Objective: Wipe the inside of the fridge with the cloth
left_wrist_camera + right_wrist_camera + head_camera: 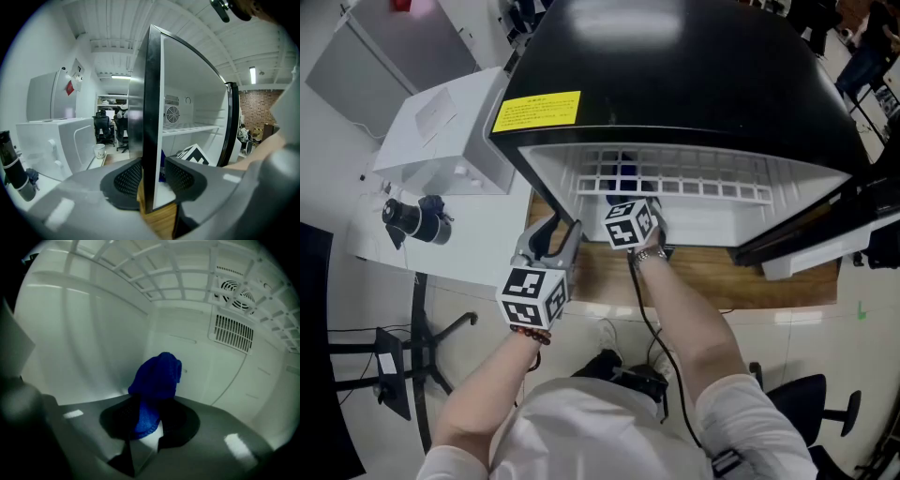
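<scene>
The right gripper (150,420) is clenching its jaws on the blue cloth (157,376) inside the fridge (675,75), under the wire shelf (187,277). The left gripper (152,180) is clamping the side wall (153,93). The cloth is judged soft, light and floppy, best held by a bunched fold.

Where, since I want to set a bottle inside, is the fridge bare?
The wire shelf looks bare, back to the fan. Under it, the floor left of the cloth is free; the middle is crowded by the right gripper.
</scene>
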